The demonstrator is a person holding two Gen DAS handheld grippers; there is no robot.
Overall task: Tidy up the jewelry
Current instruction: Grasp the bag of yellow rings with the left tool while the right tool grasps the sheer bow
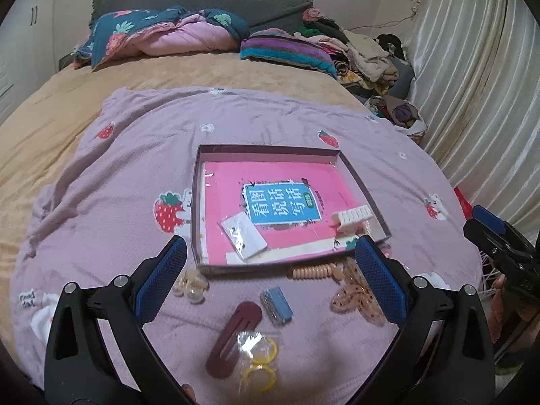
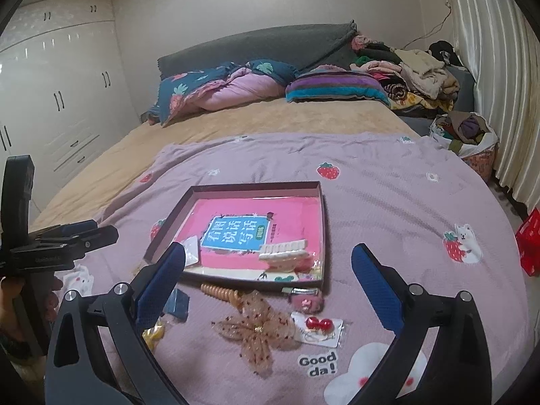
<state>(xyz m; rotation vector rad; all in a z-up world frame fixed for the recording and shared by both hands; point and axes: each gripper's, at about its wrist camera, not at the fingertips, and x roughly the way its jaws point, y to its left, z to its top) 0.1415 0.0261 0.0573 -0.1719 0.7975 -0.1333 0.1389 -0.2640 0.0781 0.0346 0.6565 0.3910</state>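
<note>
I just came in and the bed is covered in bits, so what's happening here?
A person holds a gripper in each hand, sorting hair accessories and jewelry into a shallow box on the blanket. The left gripper and right gripper both hover open and empty. A white claw clip and a small packet already lie inside; the mesh bow and maroon snap clip wait outside.

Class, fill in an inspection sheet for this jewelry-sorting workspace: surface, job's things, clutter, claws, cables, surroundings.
Surface: lilac strawberry blanket spread over the bed.
Job's things: shallow box holding a pink book, white hair claw clip and carded piece; butterfly clip, maroon snap clip, yellow rings lie outside it.
Clutter: clothes pile.
Claws: left claw and right claw open, empty.
Cables: wire on the wall.
Surroundings: wardrobe, curtain.
</note>
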